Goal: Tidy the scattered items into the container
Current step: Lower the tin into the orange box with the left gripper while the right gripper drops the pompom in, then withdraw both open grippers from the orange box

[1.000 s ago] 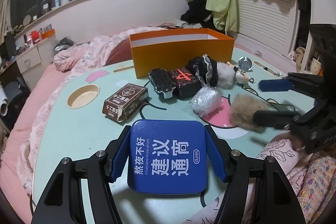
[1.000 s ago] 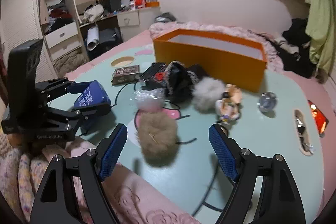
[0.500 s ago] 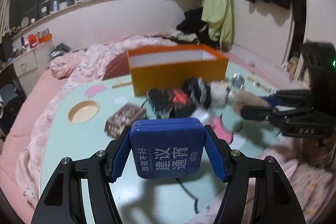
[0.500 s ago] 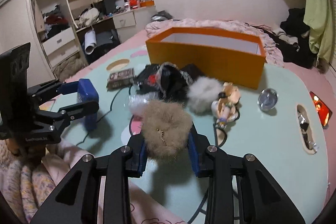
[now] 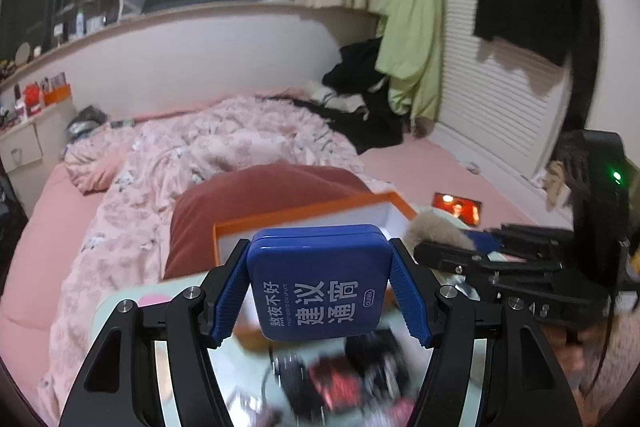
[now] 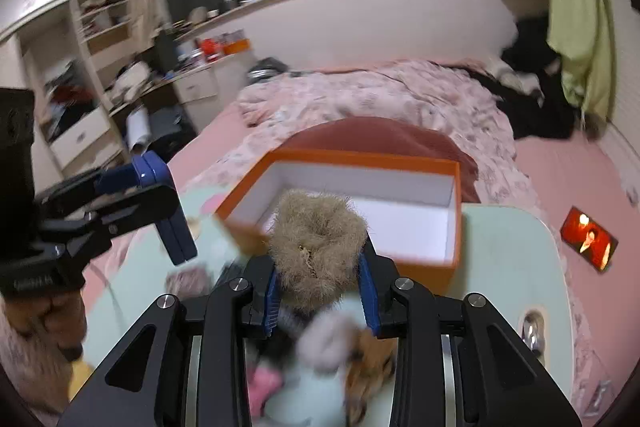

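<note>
both grippers have risen off the table since a second ago, and the orange box [image 6: 450,187], once far behind the clutter, now fills the middle of our right wrist view with its white inside showing. our left gripper [image 5: 320,297] is clamped on the blue tin [image 5: 318,291], its blue pads pressed against both sides; in the left wrist view the tin sits at lower centre, in front of the near rim of the orange box [image 5: 304,213]. our right gripper [image 6: 320,291] is closed on the tan fur pom [image 6: 316,247], which sits at centre frame in front of the box's near wall. from the right wrist view we see the left gripper [image 6: 158,211] at the left edge with the blue tin [image 6: 168,203] upright on edge, beside the box's left corner. from the left wrist view the right gripper [image 5: 460,247] shows at the right with the tan fur pom [image 5: 434,229] near the box's right corner. the remaining items [image 5: 352,375] at the bottom of the frame are blurred on the mint table [image 6: 508,251]. a lit phone [image 6: 588,245] lies at the right, on the pink bedding beyond the table.
</note>
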`<state>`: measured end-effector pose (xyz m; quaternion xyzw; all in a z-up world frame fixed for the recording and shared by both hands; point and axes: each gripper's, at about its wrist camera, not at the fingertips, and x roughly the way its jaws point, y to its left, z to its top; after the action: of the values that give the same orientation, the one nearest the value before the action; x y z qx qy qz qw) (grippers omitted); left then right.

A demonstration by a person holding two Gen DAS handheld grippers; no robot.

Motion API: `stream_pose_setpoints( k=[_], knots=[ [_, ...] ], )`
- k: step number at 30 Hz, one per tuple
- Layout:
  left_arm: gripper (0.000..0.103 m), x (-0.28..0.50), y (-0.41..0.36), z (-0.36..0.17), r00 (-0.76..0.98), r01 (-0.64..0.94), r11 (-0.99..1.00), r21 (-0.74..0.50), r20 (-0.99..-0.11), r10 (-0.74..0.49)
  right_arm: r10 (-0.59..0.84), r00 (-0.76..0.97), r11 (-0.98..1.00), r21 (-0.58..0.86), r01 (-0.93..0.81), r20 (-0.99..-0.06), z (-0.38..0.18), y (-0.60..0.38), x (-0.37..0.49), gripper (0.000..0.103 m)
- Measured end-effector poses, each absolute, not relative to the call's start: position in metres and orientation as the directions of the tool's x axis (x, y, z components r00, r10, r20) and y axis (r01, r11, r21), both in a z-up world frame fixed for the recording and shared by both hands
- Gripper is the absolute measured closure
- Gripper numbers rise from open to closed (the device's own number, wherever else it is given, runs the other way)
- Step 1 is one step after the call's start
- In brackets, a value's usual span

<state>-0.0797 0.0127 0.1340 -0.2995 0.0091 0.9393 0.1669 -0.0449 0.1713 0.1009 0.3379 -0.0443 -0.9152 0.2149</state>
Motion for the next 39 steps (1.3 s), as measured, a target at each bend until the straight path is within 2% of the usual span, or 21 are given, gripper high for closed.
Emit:
stream_pose_setpoints(
  k=[5, 7, 9, 10, 12, 19, 25, 27, 31, 36, 37, 39],
  knots=[
    [0.035, -0.146, 0.017, 0.105, -0.744, -0.156, -0.982, -0.101, -0.643, 0.185, -0.303, -0.698, -0.953, 0.21, 0.219, -0.648, 0.091, 0.171, -0.101, 0.065],
    [0.029, -0.153, 0.013, 0.094, -0.721, -0.127, -0.98, -0.153, -0.665, 0.197, -0.28, -0.678, -0.96, 0.222, 0.173, -0.68, 0.081, 0.172, -0.117, 0.061],
    [0.026, -0.146, 0.006, 0.089, -0.711, -0.136, -0.965, -0.224, -0.656, 0.252, -0.269, -0.665, -0.961, 0.236, 0.142, -0.697, 0.074, 0.176, -0.122, 0.043],
    [0.02, -0.139, 0.003, 0.089, -0.716, -0.143, -0.961, -0.238, -0.645, 0.266, -0.26, -0.674, -0.963, 0.241, 0.124, -0.691, 0.073, 0.18, -0.12, 0.04],
    [0.018, -0.124, -0.003, 0.092, -0.734, -0.146, -0.965, -0.219, -0.63, 0.254, -0.235, -0.706, -0.966, 0.24, 0.095, -0.668, 0.073, 0.188, -0.107, 0.031],
    [0.006, -0.048, -0.016, 0.099, -0.739, -0.194, -0.972, -0.134, -0.632, 0.235, -0.289, -0.733, -0.951, 0.27, 0.148, -0.616, 0.08, 0.198, -0.054, 0.029],
    [0.003, 0.025, -0.024, 0.062, -0.667, -0.218, -0.966, -0.138, -0.702, 0.251, -0.308, -0.721, -0.951, 0.182, 0.25, -0.621, 0.074, 0.18, 0.011, 0.027],
    [0.003, 0.04, -0.027, 0.043, -0.637, -0.195, -0.97, -0.145, -0.733, 0.238, -0.307, -0.713, -0.95, 0.159, 0.269, -0.631, 0.067, 0.177, 0.03, 0.024],
    [0.003, 0.047, -0.029, 0.013, -0.578, -0.134, -0.984, -0.119, -0.797, 0.175, -0.293, -0.691, -0.949, 0.114, 0.294, -0.661, 0.05, 0.171, 0.054, 0.024],
    [0.0, 0.046, -0.028, 0.003, -0.607, -0.082, -0.997, -0.01, -0.793, 0.057, -0.291, -0.579, -0.942, 0.123, 0.312, -0.762, 0.016, 0.167, 0.047, 0.023],
    [0.0, 0.045, -0.027, 0.001, -0.62, -0.084, -0.996, 0.001, -0.783, 0.051, -0.283, -0.573, -0.944, 0.118, 0.308, -0.77, 0.011, 0.167, 0.045, 0.02],
    [0.0, 0.045, -0.028, 0.0, -0.637, -0.084, -0.996, 0.001, -0.769, 0.053, -0.223, -0.569, -0.955, 0.062, 0.289, -0.792, 0.004, 0.164, 0.043, 0.0]
  ],
)
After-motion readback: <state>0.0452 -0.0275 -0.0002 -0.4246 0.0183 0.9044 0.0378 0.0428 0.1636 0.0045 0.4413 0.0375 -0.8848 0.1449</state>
